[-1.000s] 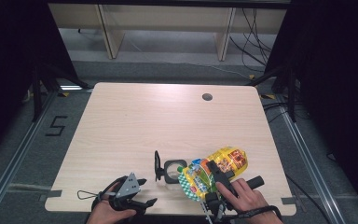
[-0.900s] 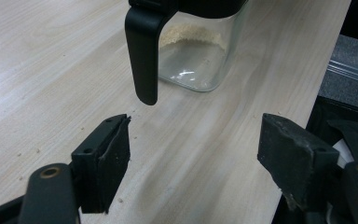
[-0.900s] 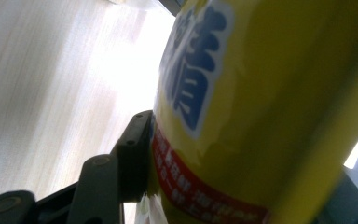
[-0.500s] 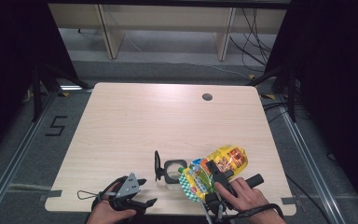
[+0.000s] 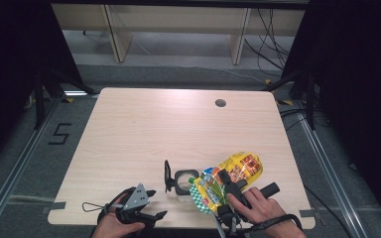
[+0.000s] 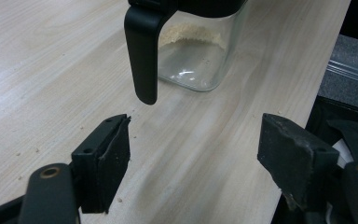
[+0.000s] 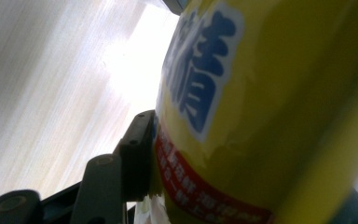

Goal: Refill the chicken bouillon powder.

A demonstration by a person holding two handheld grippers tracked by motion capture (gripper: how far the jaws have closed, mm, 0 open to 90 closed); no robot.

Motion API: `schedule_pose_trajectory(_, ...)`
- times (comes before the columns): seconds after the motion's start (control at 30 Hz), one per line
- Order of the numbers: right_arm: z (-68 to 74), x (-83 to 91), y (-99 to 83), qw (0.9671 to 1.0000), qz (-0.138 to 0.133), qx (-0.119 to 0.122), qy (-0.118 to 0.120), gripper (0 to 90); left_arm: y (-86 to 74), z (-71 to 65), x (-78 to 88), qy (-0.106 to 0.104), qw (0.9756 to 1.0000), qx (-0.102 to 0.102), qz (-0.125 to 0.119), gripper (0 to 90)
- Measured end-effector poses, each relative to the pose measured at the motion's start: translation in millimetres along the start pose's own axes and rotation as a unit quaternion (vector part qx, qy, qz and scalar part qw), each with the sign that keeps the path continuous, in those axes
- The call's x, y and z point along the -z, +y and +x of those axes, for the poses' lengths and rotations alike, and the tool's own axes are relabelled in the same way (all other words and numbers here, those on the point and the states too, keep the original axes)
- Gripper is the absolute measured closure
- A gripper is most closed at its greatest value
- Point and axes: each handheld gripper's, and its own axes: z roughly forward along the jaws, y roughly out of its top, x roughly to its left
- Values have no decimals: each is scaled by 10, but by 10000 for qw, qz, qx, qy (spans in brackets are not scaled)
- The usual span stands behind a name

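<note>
In the left hand-held gripper view, the clear jar (image 6: 193,51) is cut off by the top edge, its lid unseen. The yellow bag (image 7: 270,116) hides the right hand-held gripper's (image 5: 230,191) far jaw; its lettering is blurred.

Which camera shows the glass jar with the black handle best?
The left gripper view: the glass jar and its black handle are close and sharp. In the high view the jar looks tiny.
</note>
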Motion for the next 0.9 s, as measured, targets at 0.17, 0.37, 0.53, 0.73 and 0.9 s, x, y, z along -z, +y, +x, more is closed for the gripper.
schedule_pose_trajectory(0.17, -34, 38, -6, 9998, 51, 215, 2, 488, 0, 0, -2, -3, 10000, 8, 4, 248)
schedule_pose_trajectory(0.37, -28, 47, -15, 9999, 40, 151, -66, 489, -1, 0, -2, -4, 10000, 6, 3, 248)
schedule_pose_trajectory(0.53, -32, 54, -25, 9996, 107, 275, -35, 489, -1, 0, -2, -2, 10000, 15, -3, 248)
schedule_pose_trajectory(0.73, -29, 63, -23, 9994, 138, 295, 96, 488, -1, 1, -1, -2, 10000, 0, 3, 248)
schedule_pose_trajectory(0.9, -28, 58, -36, 9991, 169, 386, 69, 489, 1, 1, 0, -2, 10000, -1, -2, 248)
